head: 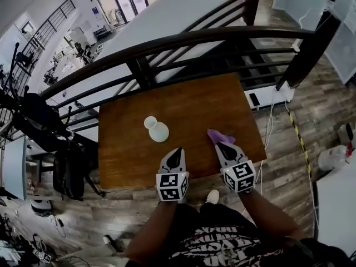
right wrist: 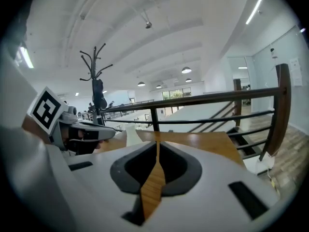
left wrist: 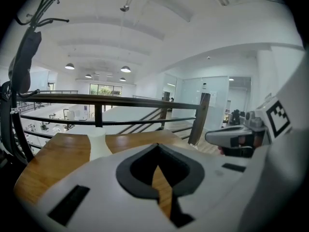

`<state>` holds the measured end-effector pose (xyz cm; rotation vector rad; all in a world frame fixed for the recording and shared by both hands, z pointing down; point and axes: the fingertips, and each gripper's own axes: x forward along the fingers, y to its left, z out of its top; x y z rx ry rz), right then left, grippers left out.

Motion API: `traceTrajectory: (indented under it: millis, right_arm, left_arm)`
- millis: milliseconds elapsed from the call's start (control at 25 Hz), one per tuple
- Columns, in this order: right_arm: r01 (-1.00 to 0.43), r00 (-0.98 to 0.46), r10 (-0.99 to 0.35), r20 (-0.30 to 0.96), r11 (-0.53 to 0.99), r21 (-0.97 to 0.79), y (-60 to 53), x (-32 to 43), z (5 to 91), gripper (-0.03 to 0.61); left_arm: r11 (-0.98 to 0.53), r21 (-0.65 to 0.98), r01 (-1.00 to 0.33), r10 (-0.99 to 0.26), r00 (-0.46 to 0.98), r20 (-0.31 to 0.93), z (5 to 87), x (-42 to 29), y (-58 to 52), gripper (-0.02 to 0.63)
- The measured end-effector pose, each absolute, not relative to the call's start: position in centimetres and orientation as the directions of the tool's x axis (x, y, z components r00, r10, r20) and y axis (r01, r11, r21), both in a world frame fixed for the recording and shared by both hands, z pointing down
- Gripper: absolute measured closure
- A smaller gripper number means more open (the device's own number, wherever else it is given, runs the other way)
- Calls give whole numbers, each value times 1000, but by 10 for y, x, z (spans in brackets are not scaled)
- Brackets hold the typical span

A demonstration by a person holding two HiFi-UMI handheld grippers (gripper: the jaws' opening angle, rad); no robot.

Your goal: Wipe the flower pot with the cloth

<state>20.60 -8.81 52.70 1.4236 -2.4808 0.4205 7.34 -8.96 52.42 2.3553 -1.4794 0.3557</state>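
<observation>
Behind our wooden table [head: 128, 154] a dark curved railing [head: 167, 42] runs along the edge of an open upper floor, with a big hall below it.

Toward the left of the tabletop stands the white flower pot [head: 157, 130], upright and alone, with bare wood all round it. From the left gripper view it shows as a pale shape ahead and to the left.

Nearer to us, our left gripper [head: 177, 151] hovers over the front part of the table, near the pot but apart from it. Its jaws are drawn together at the tips, with only a sliver of wood showing between them and nothing held.

Right of that, the purple cloth [head: 219, 135] lies crumpled on the table. Our right gripper [head: 221, 146] points at it from just behind. Whether the tip touches the fabric we cannot tell. Its jaws also meet at the tips and are empty.

We judge that the task is at its very start: the cloth is not picked up and the pot is unwiped. The next move calls for us to spread the right jaws, lower them over a raised fold and pinch it. The left gripper could then steady the pot, which looks light enough to tip.
</observation>
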Motion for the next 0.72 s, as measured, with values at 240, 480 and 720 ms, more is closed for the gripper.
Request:
traceTrajectory:
  millis: [240, 480, 720]
  right_arm:
    - [-896, -431, -732, 527, 416, -156, -107, 236, 588, 462]
    - [-929, -333, -642, 690, 347, -126, -111, 250, 659, 418]
    - [-946, -232, -524, 820, 318, -65, -110, 267, 727, 351]
  left_arm:
    - [-442, 146, -885, -775, 459, 435, 553, 86, -113, 615]
    - [-523, 174, -834, -685, 533, 497, 599, 100, -130, 615]
    - [-553, 210, -807, -629, 569, 530, 629, 108, -153, 615]
